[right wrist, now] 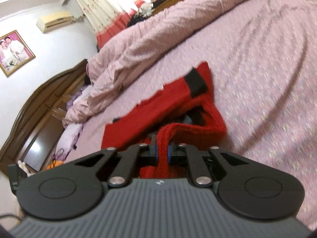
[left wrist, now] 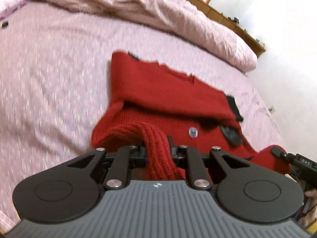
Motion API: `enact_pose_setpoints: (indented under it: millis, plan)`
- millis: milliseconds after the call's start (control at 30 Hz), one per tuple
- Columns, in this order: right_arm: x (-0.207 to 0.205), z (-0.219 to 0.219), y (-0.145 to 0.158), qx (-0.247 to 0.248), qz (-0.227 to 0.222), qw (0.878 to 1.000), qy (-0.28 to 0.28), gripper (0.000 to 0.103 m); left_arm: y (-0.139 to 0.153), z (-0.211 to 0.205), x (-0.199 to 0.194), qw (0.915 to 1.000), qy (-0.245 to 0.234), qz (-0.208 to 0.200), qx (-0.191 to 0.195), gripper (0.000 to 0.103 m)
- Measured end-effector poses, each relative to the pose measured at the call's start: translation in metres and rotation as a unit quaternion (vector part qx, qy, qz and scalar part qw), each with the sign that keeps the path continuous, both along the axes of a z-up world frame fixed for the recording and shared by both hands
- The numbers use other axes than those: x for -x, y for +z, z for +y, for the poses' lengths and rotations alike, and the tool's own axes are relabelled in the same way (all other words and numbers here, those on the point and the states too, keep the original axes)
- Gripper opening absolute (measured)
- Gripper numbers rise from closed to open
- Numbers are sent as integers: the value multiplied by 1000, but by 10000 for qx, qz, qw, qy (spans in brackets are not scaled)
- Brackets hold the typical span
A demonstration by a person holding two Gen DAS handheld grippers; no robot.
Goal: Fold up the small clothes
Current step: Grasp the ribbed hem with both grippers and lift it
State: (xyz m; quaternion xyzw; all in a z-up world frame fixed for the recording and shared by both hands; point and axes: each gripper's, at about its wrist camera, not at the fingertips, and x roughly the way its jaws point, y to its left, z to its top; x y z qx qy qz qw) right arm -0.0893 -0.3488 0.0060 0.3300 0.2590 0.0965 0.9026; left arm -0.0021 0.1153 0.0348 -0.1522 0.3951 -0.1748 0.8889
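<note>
A small red knit sweater (left wrist: 158, 91) with black trim lies partly folded on the pink bedspread (left wrist: 49, 69). My left gripper (left wrist: 157, 148) is shut on a ribbed red edge of it and holds that edge lifted toward the camera. My right gripper (right wrist: 162, 150) is shut on another ribbed edge of the same sweater (right wrist: 174, 99), also lifted. The right gripper also shows in the left wrist view (left wrist: 285, 156) at the far right, at the sweater's edge. A small round badge (left wrist: 193, 132) sits on the sweater's front.
A bunched pink duvet (left wrist: 158, 13) lies along the far side of the bed. A wooden headboard (right wrist: 39, 103) and pillows stand at the left in the right wrist view. The bed's edge and a white wall (left wrist: 287, 59) are at the right.
</note>
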Motion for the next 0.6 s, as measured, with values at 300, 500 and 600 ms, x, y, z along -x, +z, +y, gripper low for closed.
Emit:
enact_pose_setpoints:
  millis: [300, 500, 600]
  plan:
    - [-35, -16, 28, -200, -454, 9981, -355, 11, 49, 0, -35, 9969, 479, -614, 59, 19]
    - [-66, -31, 36, -270, -480, 9959, -724, 11, 64, -4, -73, 9940, 775, -769, 1, 19]
    - [-86, -36, 36, -267, -435, 9948, -879, 11, 64, -7, -97, 9928, 926, -758, -105, 19]
